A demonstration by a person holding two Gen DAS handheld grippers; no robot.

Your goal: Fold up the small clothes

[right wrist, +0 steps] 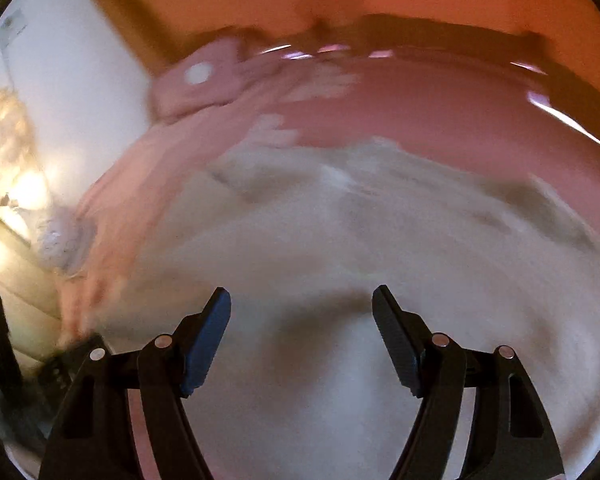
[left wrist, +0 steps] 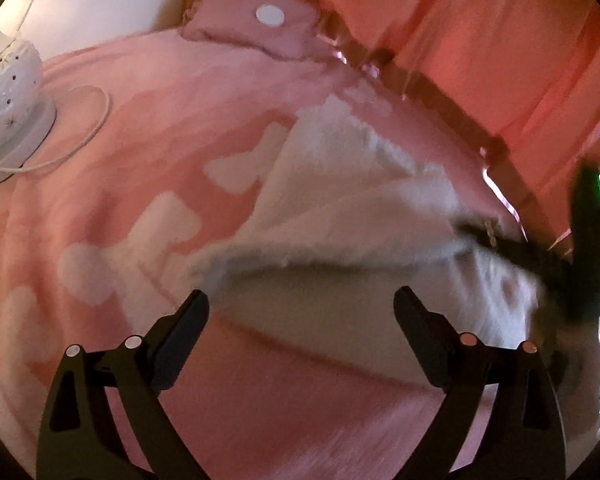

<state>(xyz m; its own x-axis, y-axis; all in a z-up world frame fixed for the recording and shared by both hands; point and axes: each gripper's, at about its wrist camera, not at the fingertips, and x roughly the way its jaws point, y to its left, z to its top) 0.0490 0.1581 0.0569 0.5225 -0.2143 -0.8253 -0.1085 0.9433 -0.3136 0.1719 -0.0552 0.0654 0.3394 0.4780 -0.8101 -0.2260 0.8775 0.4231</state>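
Both grippers, left (left wrist: 302, 306) and right (right wrist: 302, 306), hover with fingers spread, empty: pinch the white garment (left wrist: 340, 184) at its edges.

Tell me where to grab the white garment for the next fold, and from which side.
Take the white garment by its raised fluffy near edge, coming from above with the open left tool. That edge stands off the pink blanket, so fingers can straddle it.

lamp (left wrist: 8, 80) blocks left; pillow (left wrist: 256, 26) far edge.
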